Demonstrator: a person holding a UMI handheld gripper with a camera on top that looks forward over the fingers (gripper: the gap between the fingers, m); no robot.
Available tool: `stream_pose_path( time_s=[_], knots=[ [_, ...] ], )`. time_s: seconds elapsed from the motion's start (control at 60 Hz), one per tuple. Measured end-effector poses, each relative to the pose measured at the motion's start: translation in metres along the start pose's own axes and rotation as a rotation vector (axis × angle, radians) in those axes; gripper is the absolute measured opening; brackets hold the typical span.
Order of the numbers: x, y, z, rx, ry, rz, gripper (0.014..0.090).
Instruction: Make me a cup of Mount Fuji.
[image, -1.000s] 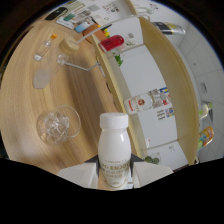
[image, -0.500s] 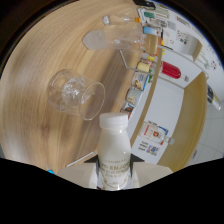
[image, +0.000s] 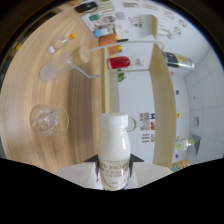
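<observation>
The gripper (image: 114, 172) held a small white plastic bottle with a white screw cap and a pale printed label (image: 113, 150), the two fingers closed against its lower sides so that the bottle stood up between them and filled the near centre of the view. To the left of the bottle, a little beyond the fingers, a clear glass tumbler with a heavy base (image: 48, 120) stood on the light wooden surface (image: 80, 100). Farther off on the same surface were a clear glass vessel with a spout (image: 57, 69) and a small clear bottle with an orange cap (image: 64, 41). The whole scene appeared canted, which suggested that the gripper was held rolled to one side with the bottle lifted clear of the wood. Judging from the task, the step in hand was carrying the milk-like bottle towards the glass for pouring. To do it well, the person would need to bring the bottle's mouth over the tumbler's rim before tilting, keep the grip firm on the smooth plastic, and first deal with the cap, which appeared to be in place. To the right, white shelving with a red container (image: 119, 63) and other small goods stood well apart from the work.
</observation>
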Motion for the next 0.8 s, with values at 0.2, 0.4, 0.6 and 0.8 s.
stream_pose_path(
  time_s=[0.2,0.4,0.6,0.8],
  knots=[
    [0.040,-0.004,-0.025,0.083,0.063,0.700,0.0485],
    [-0.003,0.018,-0.013,0.032,0.014,1.251,0.0484],
    [-0.069,0.043,0.012,-0.057,-0.045,1.463,0.0483],
    [-0.107,0.052,0.029,-0.092,-0.109,1.509,0.0482]
  ],
)
